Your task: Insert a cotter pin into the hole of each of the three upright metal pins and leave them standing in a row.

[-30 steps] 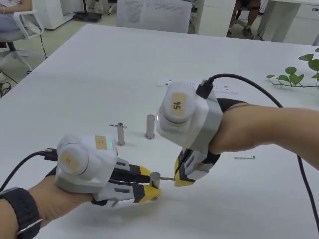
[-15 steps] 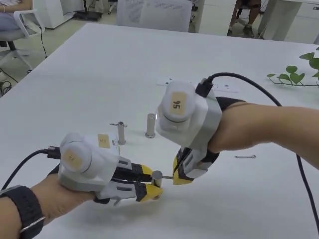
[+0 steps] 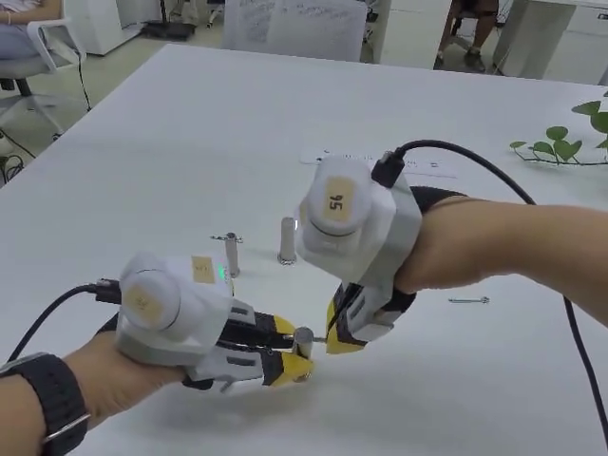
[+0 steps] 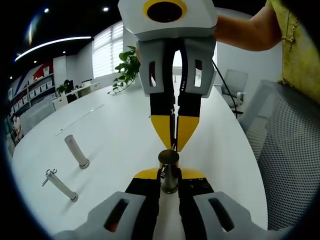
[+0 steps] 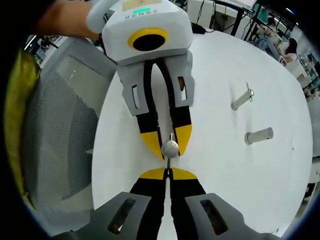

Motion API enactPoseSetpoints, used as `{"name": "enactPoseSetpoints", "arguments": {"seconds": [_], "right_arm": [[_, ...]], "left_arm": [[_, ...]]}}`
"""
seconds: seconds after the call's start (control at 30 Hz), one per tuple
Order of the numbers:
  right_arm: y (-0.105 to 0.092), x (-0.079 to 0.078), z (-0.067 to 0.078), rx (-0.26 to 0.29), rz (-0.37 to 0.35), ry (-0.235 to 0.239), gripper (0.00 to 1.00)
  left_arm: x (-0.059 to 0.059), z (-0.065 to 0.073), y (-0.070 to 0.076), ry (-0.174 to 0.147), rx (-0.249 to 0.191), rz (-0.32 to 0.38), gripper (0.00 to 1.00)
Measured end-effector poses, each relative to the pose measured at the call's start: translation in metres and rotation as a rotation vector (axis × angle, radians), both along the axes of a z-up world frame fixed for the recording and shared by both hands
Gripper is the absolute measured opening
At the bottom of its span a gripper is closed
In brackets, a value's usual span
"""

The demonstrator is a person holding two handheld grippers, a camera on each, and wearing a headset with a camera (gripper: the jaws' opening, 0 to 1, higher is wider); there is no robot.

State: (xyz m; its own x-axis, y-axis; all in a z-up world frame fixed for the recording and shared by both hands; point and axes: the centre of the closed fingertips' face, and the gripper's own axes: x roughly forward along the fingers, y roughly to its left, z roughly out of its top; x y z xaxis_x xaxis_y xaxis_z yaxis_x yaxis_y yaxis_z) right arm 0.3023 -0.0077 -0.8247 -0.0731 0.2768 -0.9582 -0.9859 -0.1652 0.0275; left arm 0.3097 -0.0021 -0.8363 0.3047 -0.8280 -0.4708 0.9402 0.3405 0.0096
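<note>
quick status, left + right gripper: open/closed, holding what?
Left gripper: shut on the upright metal pin.
Right gripper: shut on the cotter pin, whose tip is at the metal pin.

The right gripper (image 3: 334, 340) has a rounded white shell with a tan sticker (image 3: 336, 200) on its dome bearing a dark two-digit number. It has black jaw arms with yellow tips, and a thick black cable (image 3: 437, 144) is plugged in at its top. The left gripper (image 3: 294, 356), left of it, is built alike — white shell, tan stickers, yellow tips — with a small green light (image 3: 221, 274). Farther left is a black watch (image 3: 52, 404) — and behind it, in the left gripper view, a yellow garment (image 4: 295, 50).
</note>
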Motion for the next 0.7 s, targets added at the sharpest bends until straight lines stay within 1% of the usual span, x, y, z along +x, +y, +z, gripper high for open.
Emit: {"name": "enactPoseSetpoints", "arguments": {"seconds": [0.7], "right_arm": [[0.0075, -0.0010, 0.0015, 0.023, 0.032, -0.003, 0.03]], "left_arm": [[-0.0006, 0.0015, -0.0034, -0.002, 0.007, -0.012, 0.11]]}}
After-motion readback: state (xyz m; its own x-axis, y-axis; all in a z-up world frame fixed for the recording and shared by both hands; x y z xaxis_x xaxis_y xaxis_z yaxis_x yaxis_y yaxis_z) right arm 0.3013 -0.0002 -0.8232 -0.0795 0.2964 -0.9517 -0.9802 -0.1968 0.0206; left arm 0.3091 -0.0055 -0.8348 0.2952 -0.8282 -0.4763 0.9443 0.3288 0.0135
